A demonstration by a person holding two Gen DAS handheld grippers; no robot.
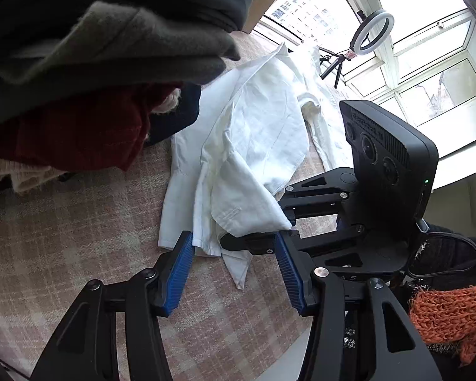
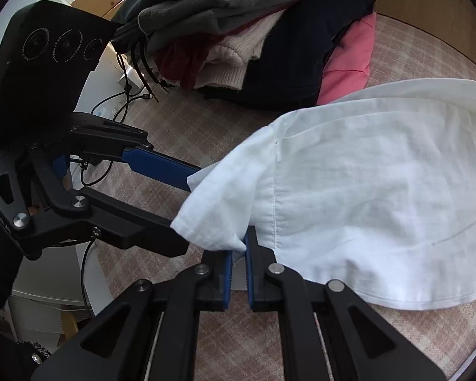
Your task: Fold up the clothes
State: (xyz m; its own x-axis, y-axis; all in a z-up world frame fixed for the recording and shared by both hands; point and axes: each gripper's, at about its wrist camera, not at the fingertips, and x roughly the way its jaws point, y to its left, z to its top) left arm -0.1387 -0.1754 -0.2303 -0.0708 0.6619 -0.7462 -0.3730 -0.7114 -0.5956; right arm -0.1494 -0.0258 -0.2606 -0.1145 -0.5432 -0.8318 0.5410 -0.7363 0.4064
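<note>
A white shirt (image 1: pixel 250 146) lies crumpled on a pink plaid cloth (image 1: pixel 79 222). My left gripper (image 1: pixel 234 247) is open just above the shirt's near hem, its blue pads (image 1: pixel 179 270) apart and holding nothing. My right gripper (image 2: pixel 238 247) is shut on a corner of the white shirt (image 2: pixel 365 197) and lifts that part off the surface. In the left wrist view the right gripper (image 1: pixel 288 225) comes in from the right with the cloth in its tips. In the right wrist view the left gripper (image 2: pixel 193 209) stands open at the left, its tips under the lifted shirt edge.
A pile of folded clothes (image 2: pixel 238 31), grey, dark red, cream, navy and pink, sits at the back. It looms at the upper left in the left wrist view (image 1: pixel 111 63). A ring light (image 1: pixel 373 31) stands by the window. Cables (image 2: pixel 123 101) hang off the left edge. An orange knit (image 1: pixel 450 317) lies at the right.
</note>
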